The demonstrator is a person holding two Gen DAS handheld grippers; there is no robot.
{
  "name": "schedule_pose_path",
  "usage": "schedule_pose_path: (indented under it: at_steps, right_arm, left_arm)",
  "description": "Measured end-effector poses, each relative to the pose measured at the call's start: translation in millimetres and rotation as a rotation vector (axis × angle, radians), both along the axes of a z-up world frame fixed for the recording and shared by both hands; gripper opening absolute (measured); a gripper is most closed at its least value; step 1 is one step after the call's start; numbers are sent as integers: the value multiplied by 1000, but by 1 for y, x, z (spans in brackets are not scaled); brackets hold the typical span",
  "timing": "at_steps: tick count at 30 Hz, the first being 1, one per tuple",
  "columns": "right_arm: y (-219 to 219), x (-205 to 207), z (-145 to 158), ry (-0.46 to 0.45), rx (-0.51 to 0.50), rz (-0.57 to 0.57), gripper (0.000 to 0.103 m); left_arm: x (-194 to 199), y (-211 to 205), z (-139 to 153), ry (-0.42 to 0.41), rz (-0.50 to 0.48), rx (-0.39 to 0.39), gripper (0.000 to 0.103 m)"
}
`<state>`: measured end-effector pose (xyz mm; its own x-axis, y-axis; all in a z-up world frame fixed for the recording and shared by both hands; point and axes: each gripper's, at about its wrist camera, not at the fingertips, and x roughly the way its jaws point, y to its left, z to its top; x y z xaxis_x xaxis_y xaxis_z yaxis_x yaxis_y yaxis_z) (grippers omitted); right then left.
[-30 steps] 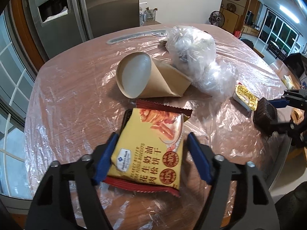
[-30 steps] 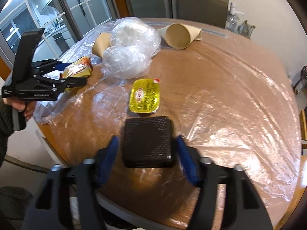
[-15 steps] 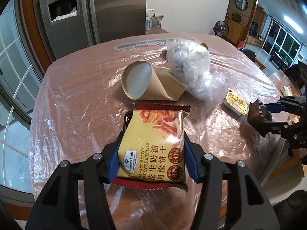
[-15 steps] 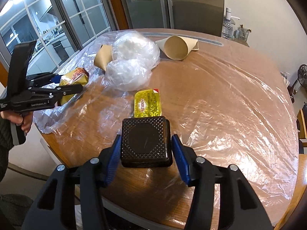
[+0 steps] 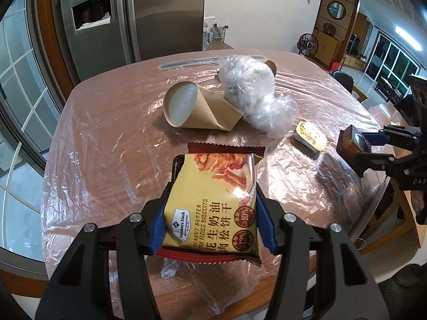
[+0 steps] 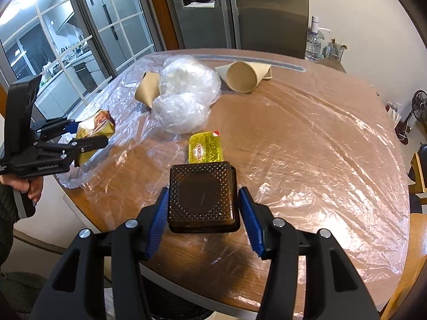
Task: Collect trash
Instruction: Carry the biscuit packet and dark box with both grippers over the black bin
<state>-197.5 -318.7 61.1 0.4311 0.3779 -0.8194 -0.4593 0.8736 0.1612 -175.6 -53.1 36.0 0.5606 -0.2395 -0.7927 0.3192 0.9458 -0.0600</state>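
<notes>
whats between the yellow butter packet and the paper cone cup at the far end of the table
In the right wrist view, the crumpled clear plastic bag lies between the butter packet and the far paper cone cup; the rest is plastic-covered table.

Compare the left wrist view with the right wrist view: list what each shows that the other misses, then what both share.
Only the left wrist view shows the printed front of the biscuit packet clamped in the left gripper, and the round wall mirror.

Only the right wrist view shows the water bottle beside the fridge and the dotted top of the dark plastic tray in the right gripper.

Both show the butter portion, the crumpled clear bags, two brown paper cones, the fridge and the film-covered table.
</notes>
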Motion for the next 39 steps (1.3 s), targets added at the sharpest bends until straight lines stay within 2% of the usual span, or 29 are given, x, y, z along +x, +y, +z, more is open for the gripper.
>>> schedule_pose_path:
  at_steps: [11, 22, 32, 39]
  right_arm:
    - [-11, -13, 16, -20, 54, 9, 51]
    - [-20, -41, 24, -32, 81, 32, 51]
    - [-22, -63, 23, -19, 95, 56, 51]
    - [-26, -77, 19, 0, 100, 74, 51]
  left_arm:
    - [-21, -15, 20, -41, -28, -20, 57]
    - [-43, -20, 24, -35, -53, -36, 57]
    - [-66, -28, 29, -32, -84, -80, 57]
    - [-83, -37, 30, -21, -125, -82, 57]
